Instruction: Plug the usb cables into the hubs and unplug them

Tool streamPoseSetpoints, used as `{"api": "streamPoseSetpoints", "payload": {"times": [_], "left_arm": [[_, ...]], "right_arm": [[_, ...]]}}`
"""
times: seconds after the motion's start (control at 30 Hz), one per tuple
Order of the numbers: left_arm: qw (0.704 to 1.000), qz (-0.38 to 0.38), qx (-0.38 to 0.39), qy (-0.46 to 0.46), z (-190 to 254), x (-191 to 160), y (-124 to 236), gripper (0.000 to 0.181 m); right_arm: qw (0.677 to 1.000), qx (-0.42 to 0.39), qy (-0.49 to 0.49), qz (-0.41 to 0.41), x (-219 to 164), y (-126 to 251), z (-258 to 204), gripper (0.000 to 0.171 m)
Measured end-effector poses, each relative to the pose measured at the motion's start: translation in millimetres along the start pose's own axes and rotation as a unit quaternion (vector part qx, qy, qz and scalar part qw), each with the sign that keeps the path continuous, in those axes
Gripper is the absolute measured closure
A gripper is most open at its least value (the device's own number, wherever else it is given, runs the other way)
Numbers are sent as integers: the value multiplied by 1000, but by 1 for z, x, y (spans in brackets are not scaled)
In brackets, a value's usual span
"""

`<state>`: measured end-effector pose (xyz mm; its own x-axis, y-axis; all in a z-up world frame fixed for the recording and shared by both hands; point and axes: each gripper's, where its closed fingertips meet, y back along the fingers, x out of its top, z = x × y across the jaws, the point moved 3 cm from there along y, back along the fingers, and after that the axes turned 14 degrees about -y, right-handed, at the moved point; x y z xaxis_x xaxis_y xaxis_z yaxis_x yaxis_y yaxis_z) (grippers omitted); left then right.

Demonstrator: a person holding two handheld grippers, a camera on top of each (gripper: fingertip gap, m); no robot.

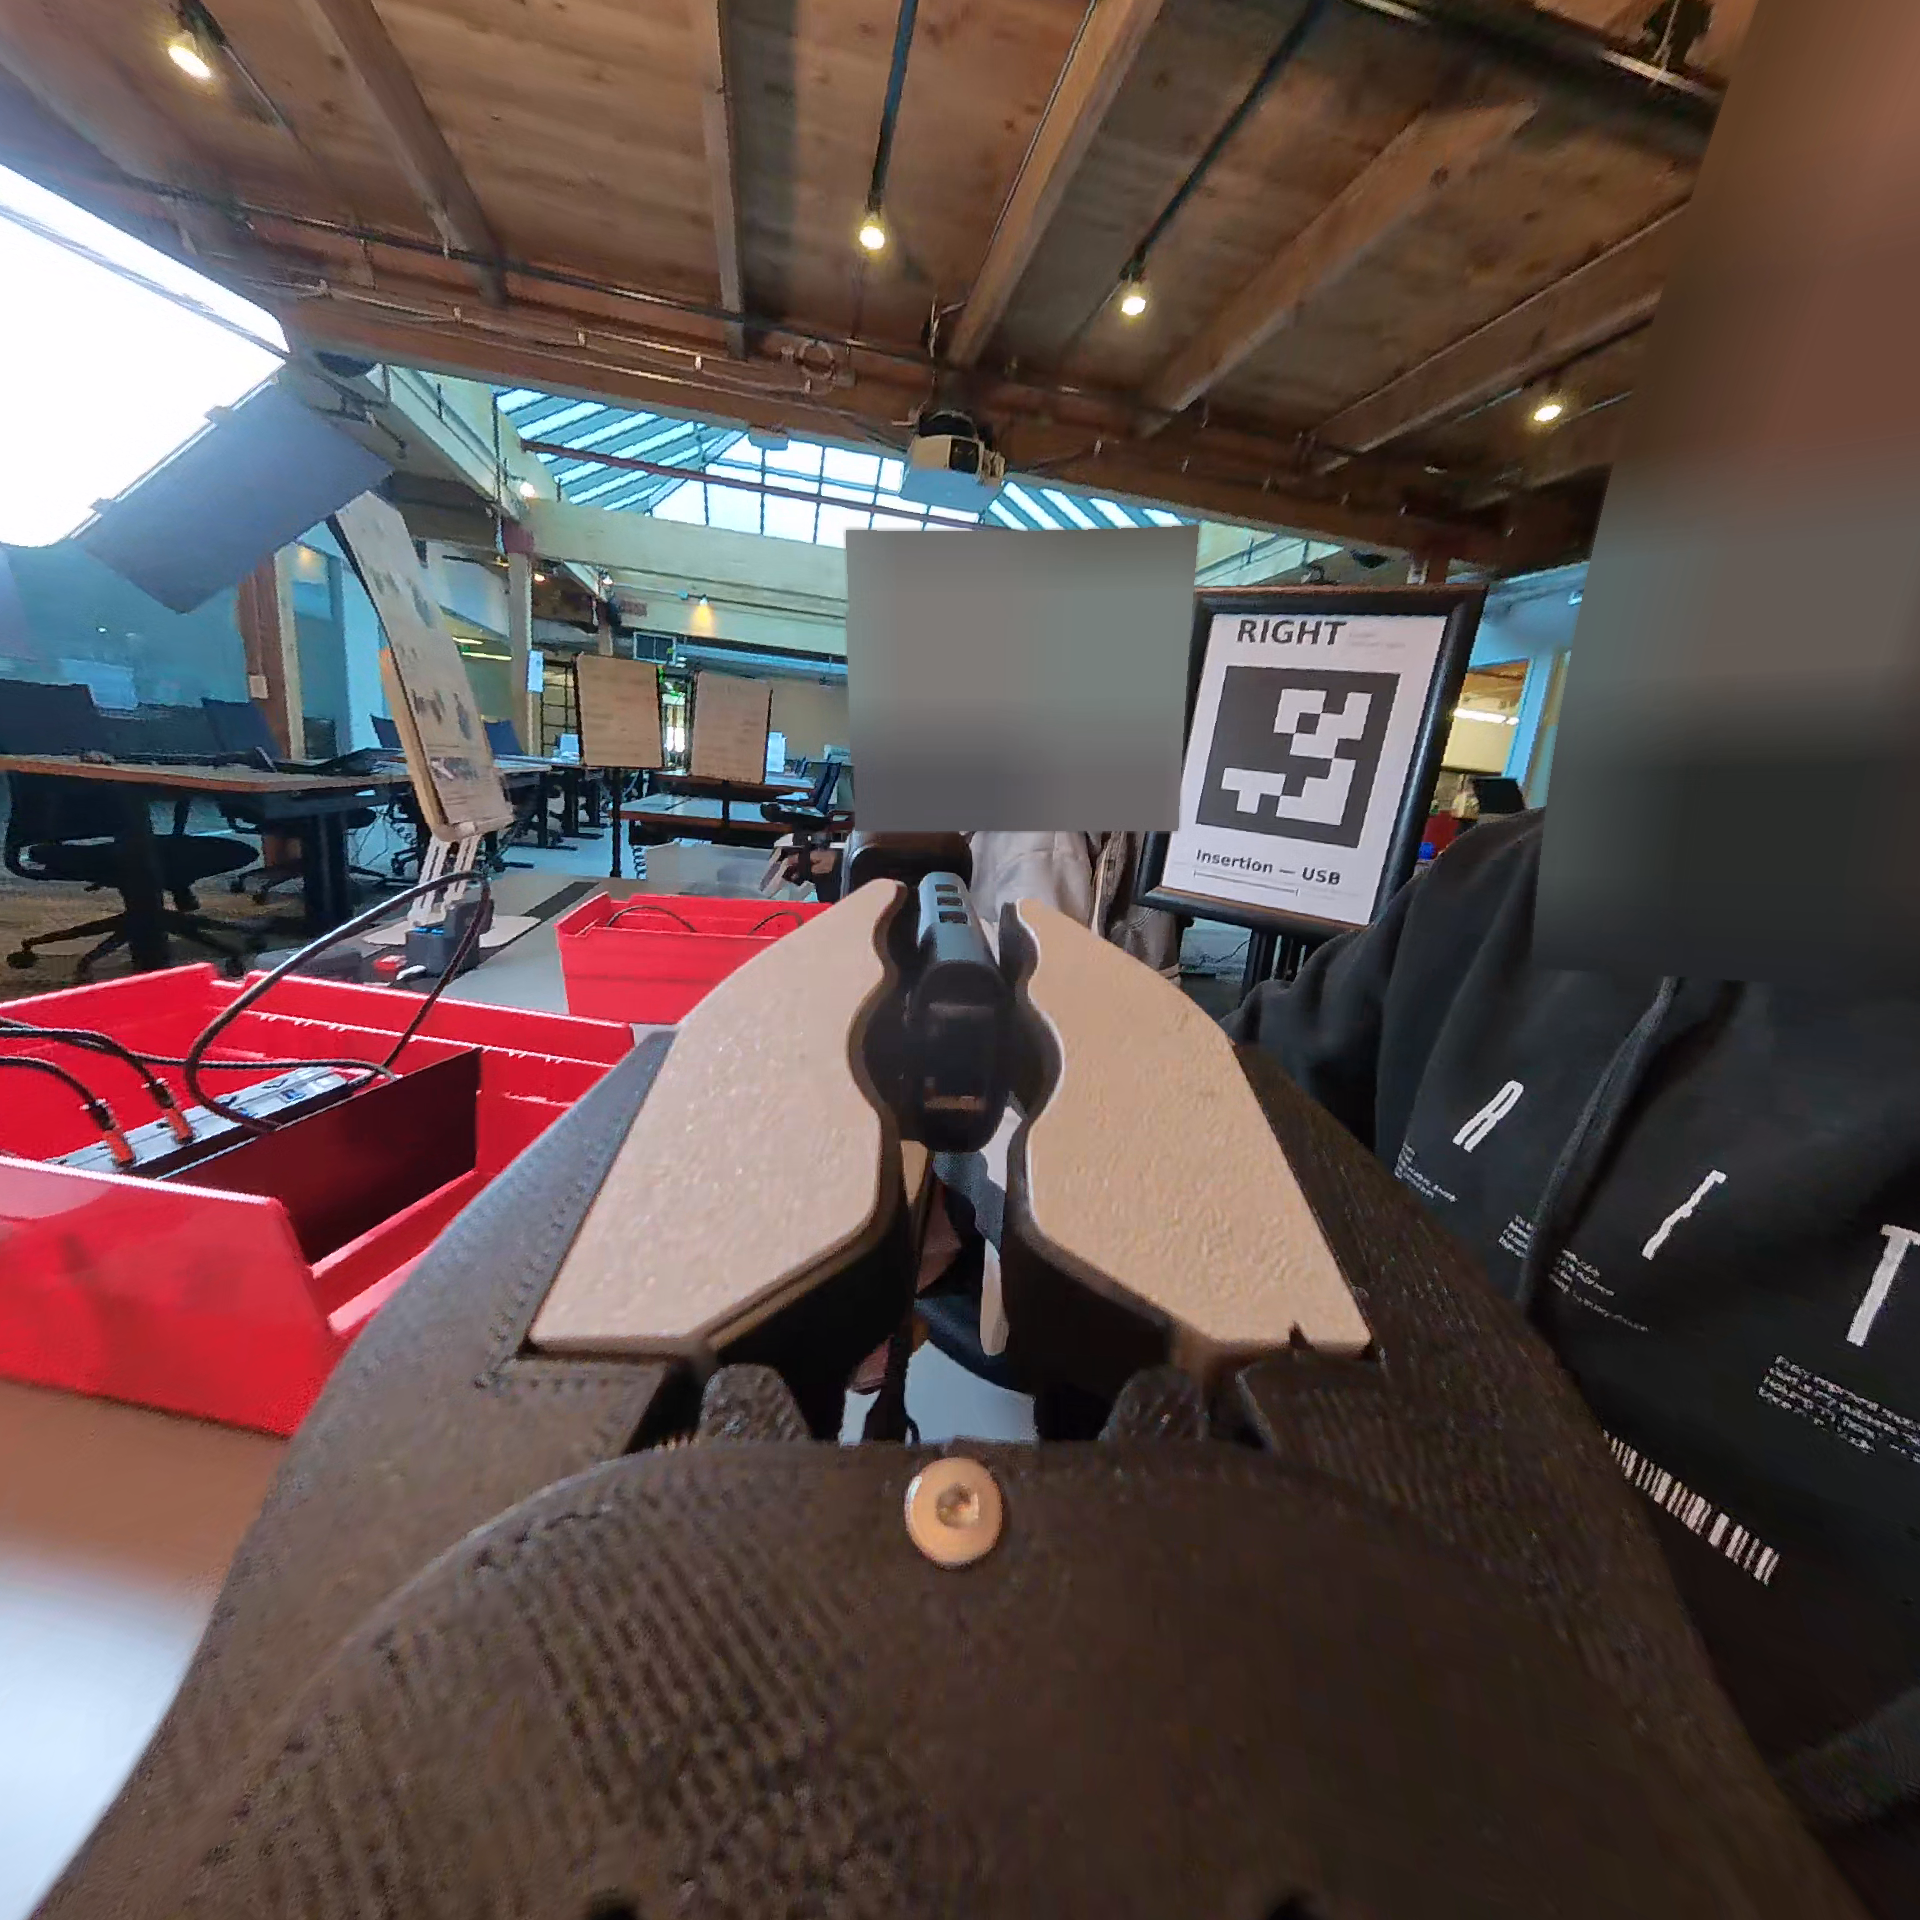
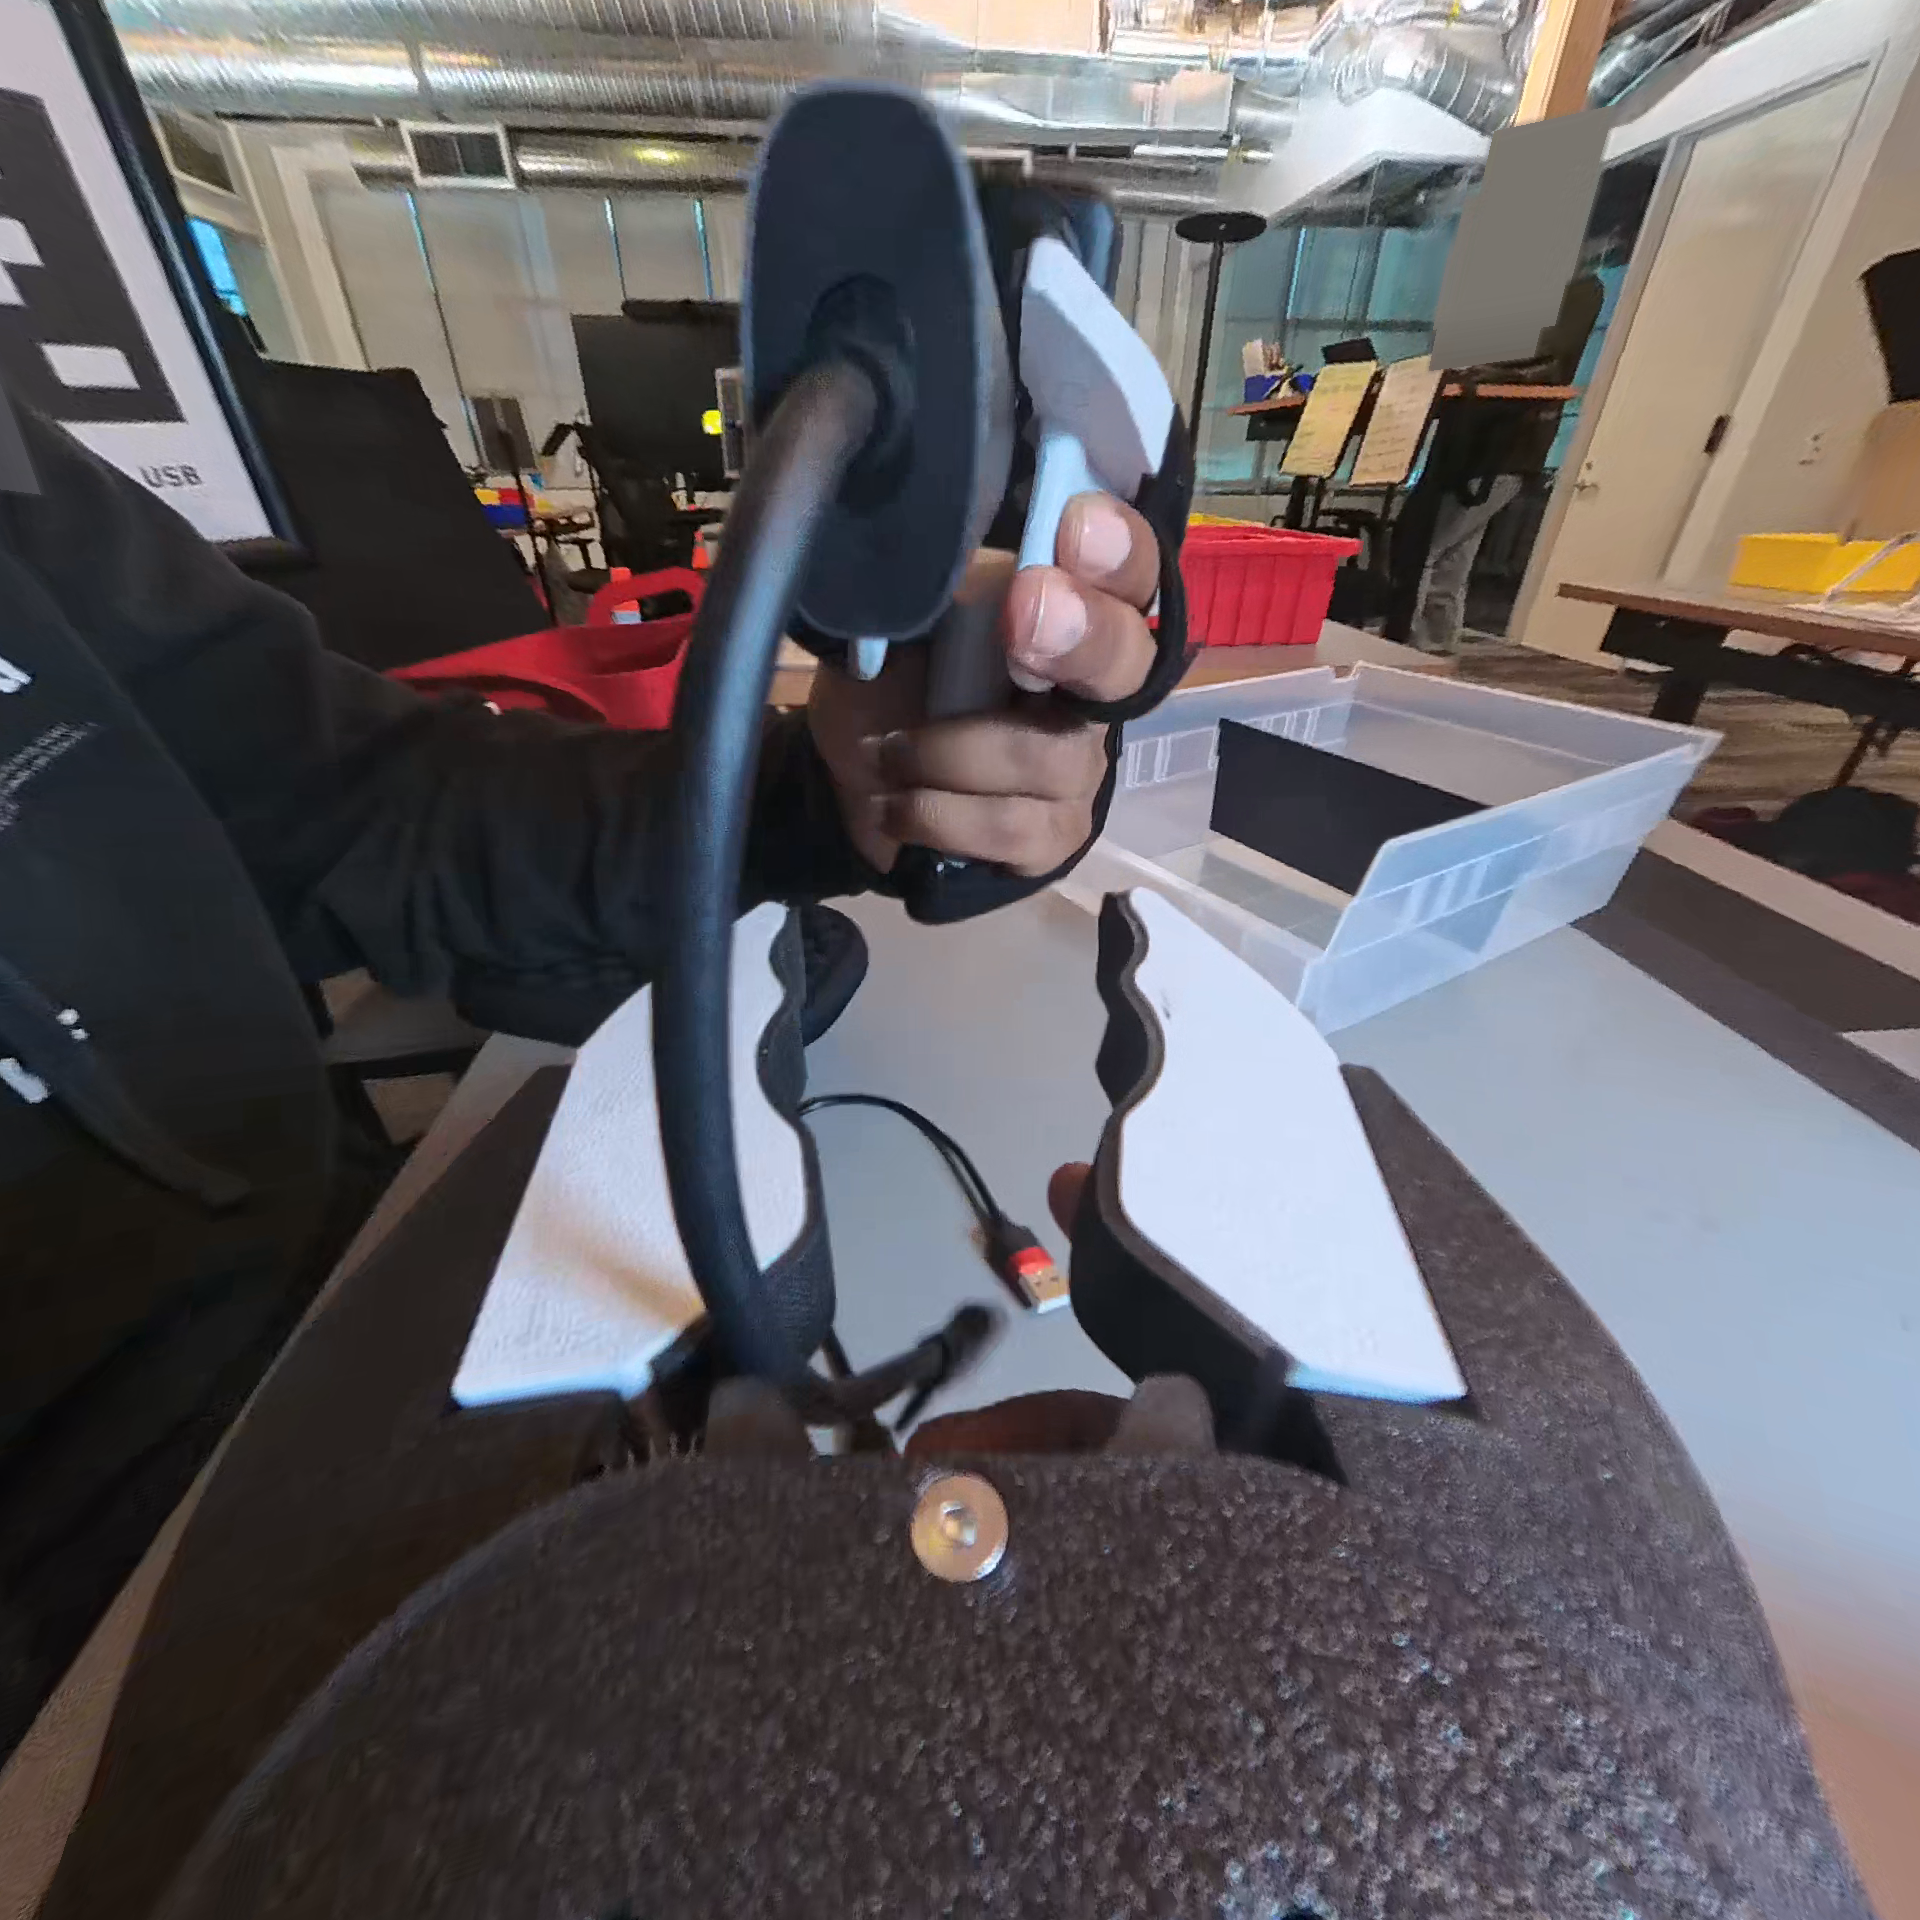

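Left gripper (image 1: 951,940) raised, fingers nearly closed, clamping black hub (image 1: 951,1029) end-on, ports facing up. Right gripper (image 2: 951,971) spread wide, holding nothing; thick black hub lead (image 2: 717,831) loops past its left finger. Below on grey table (image 2: 1558,1195), loose USB cable (image 2: 1023,1262), red-collared plug, lying flat. Clear bin (image 2: 1455,862) beyond right gripper. Red bin (image 1: 156,1278) beside left gripper holds a 2nd hub (image 1: 208,1117) with cables plugged in.

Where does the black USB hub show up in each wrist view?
Left wrist view: black USB hub at centre, clamped between the left gripper fingers.
Right wrist view: upper centre, end-on, its thick cable looping down.
Shared landmark: framed marker sign, at the right view's left edge.
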<state>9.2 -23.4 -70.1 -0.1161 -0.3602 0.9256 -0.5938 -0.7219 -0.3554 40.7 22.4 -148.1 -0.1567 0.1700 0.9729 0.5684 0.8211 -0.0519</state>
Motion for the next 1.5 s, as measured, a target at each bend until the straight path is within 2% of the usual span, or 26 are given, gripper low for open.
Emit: {"api": "streamPoseSetpoints", "payload": {"times": [0.13,0.33,0.53,0.73,0.87,0.93,1.07,1.2,1.27,1.4,1.47,1.5], "left_arm": [[1000,-19,9,2,-6,-15,2,166],[987,-156,9,-28,-7,-63,-5,167],[983,-176,12,-38,-10,-65,-1,168],[981,-190,8,-31,-11,-68,3,168],[978,-204,17,-25,-12,-67,1,167],[971,-232,41,-25,-17,-67,5,156],[928,-362,88,-21,-27,-81,29,150],[864,-491,110,16,-14,-123,67,152],[830,-545,106,52,-3,-148,83,152],[776,-620,93,74,15,-172,102,152],[762,-636,99,67,15,-177,106,152],[765,-633,102,61,13,-177,104,156]], "right_arm": [[998,-31,16,46,16,4,2,119],[995,-73,56,44,22,13,7,134],[994,-77,74,23,18,17,11,148],[992,-92,90,1,16,20,14,152],[982,-112,149,-9,19,22,11,155],[970,-140,195,-24,17,23,15,155],[916,-223,323,-86,7,31,32,154],[850,-268,429,-145,-5,37,48,154],[829,-274,458,-167,-12,38,53,154],[830,-276,450,-182,-18,38,60,154],[836,-275,441,-179,-18,39,60,154],[839,-274,436,-177,-18,39,60,154]]}}
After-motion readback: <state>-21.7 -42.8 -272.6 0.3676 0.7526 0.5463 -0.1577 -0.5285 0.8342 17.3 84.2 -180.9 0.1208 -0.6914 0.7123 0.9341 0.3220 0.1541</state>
